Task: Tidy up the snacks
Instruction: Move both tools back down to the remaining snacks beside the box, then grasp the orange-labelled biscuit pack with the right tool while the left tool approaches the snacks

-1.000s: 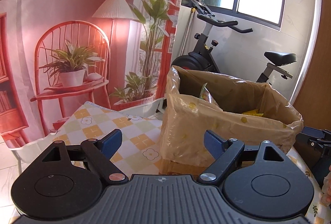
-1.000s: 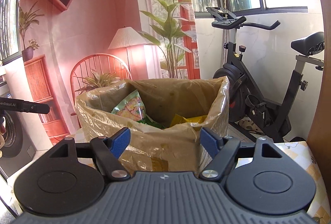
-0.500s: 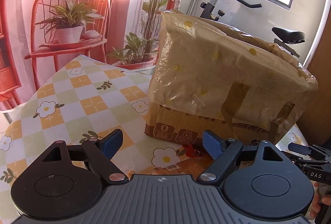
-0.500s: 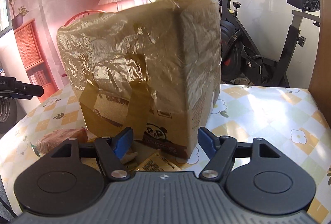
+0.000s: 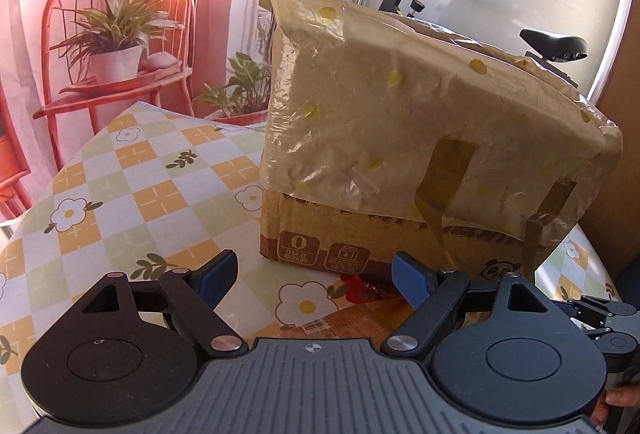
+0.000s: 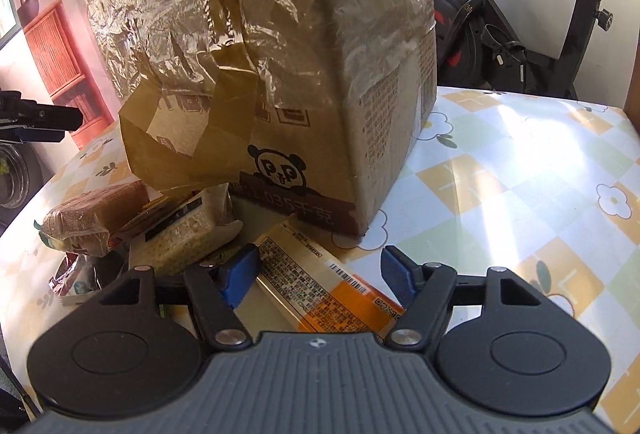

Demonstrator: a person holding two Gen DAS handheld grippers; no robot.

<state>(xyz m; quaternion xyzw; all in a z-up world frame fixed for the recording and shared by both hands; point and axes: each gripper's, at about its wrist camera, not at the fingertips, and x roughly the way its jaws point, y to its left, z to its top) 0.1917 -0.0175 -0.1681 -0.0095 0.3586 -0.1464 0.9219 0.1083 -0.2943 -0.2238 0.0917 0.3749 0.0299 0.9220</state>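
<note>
left tool (image 5: 314, 276): I see its jaws spread wide with nothing between them; it hangs over the worktop (image 5: 132, 169) in front of the box (image 5: 348, 234), I judge so it can come at the snacks near the box foot.
red packet (image 5: 372, 288): lies on the worktop just before the box, mostly behind my left tool's right finger; I cannot make out what it is.
box: a carton lined with a plastic bag (image 5: 400, 105) folded down over its sides, which I take as the bin for the snacks. From this low angle its inside is hidden in both views.
snack pile (image 6: 132, 230): a brown wrapped cake and a pale bar lean together at the box's left foot, with a dark wrapper lower left cut off by my right tool's body.
yellow pack (image 6: 320, 286): flat on the worktop, label up, one end reaching to the box's base, the near end hidden under the tool.
right tool (image 6: 318, 276): jaws parted fairly wide, straddling the yellow pack without pressing it; I judge it is lined up to take that pack.
far right edge: a fingertip shows in the left view's corner, the rest cropped.
</note>
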